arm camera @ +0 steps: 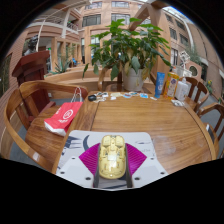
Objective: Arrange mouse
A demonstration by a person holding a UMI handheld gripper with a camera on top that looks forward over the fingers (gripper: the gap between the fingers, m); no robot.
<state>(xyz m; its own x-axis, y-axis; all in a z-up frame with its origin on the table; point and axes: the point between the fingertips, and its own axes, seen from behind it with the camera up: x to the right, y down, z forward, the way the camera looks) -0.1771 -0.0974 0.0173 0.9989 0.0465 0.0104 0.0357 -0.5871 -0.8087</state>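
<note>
Hand-held gripper (112, 180) stands open — the yellow mouse (112, 157) lies between its fingers, on a pink mat (92, 157).

No readable text anywhere. The red bag (62, 117) on the table (150, 120) carries a round white logo, its lettering too small to make out. The blue box (159, 83) near the plant pot (132, 78) shows markings, none legible. The mouse (112, 157) between the gripper's (112, 172) fingers shows no brand mark. Papers (125, 96) at the far edge: unreadable.
</note>
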